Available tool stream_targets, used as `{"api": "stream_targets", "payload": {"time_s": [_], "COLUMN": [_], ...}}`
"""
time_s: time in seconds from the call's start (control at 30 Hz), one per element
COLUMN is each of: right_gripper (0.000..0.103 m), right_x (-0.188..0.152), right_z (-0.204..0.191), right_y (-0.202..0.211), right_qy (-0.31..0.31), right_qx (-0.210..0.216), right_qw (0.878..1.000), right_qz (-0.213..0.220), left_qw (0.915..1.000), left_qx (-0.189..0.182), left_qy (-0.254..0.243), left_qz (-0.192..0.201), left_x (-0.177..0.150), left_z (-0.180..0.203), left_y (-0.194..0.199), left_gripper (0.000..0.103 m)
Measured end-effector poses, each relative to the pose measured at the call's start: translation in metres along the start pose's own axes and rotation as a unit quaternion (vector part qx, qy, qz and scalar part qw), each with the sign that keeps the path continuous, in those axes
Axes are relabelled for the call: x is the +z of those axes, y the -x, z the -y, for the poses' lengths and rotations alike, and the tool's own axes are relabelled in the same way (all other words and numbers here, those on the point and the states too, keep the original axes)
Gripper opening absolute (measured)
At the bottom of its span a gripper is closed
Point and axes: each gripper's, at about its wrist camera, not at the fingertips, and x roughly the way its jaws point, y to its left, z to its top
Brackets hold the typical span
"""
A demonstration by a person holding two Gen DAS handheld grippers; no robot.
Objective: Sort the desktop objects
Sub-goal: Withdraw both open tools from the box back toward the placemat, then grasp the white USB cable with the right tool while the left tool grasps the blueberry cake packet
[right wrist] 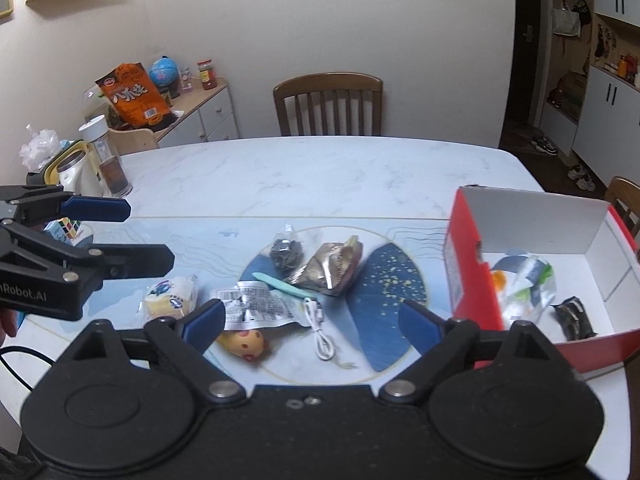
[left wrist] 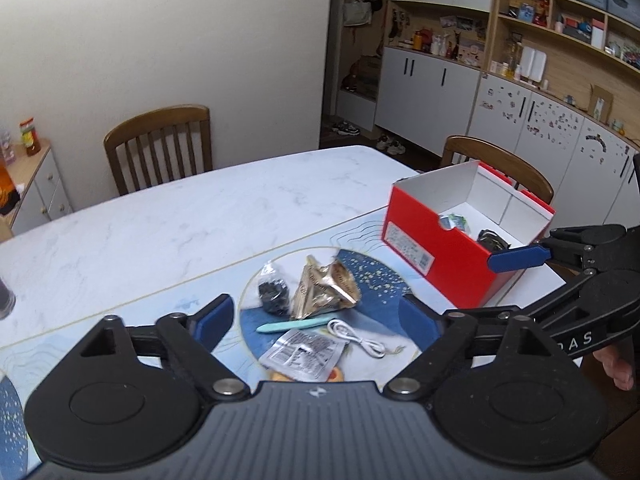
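Left gripper [left wrist: 316,316] and right gripper [right wrist: 312,320] both stood released, jaws wide, nothing between them, above the loose pile: crumpled gold foil packet [right wrist: 328,268], white coiled cable [right wrist: 320,330], teal plastic stick [right wrist: 284,284]. Judged step: between picks; next move calls for descending on one item and closing. Open red cardboard box [right wrist: 466,264] sat just right of the pile. Only the right view showed the box's contents clearly and the yellow egg-shaped toy [right wrist: 244,343]
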Motion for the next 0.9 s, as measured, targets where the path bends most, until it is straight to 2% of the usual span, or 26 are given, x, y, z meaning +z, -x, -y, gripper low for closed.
{"api": "stream_targets", "payload": {"time_s": [0.03, 0.07, 0.53, 0.9], "right_gripper": [0.094, 0.094, 0.093, 0.091], "right_x": [0.000, 0.000, -0.009, -0.026], "right_z": [-0.003, -0.005, -0.019, -0.007], "right_y": [-0.003, -0.006, -0.059, -0.094], "right_qy": [0.003, 0.005, 0.018, 0.019], "right_qx": [-0.001, -0.001, -0.021, -0.042], "right_qw": [1.000, 1.000, 0.999, 0.998], "right_qz": [-0.002, -0.003, -0.017, -0.041], "left_qw": [1.0000, 1.0000, 0.9993, 0.9985], "left_qx": [0.000, -0.001, 0.015, 0.018], "left_qy": [0.004, 0.006, 0.028, -0.039], "left_qz": [0.000, 0.001, -0.022, -0.034], "left_x": [-0.002, -0.004, -0.049, -0.083], "left_z": [-0.004, -0.008, -0.069, -0.090], "left_y": [-0.001, -0.001, -0.027, -0.065], "left_gripper": [0.101, 0.103, 0.103, 0.103]}}
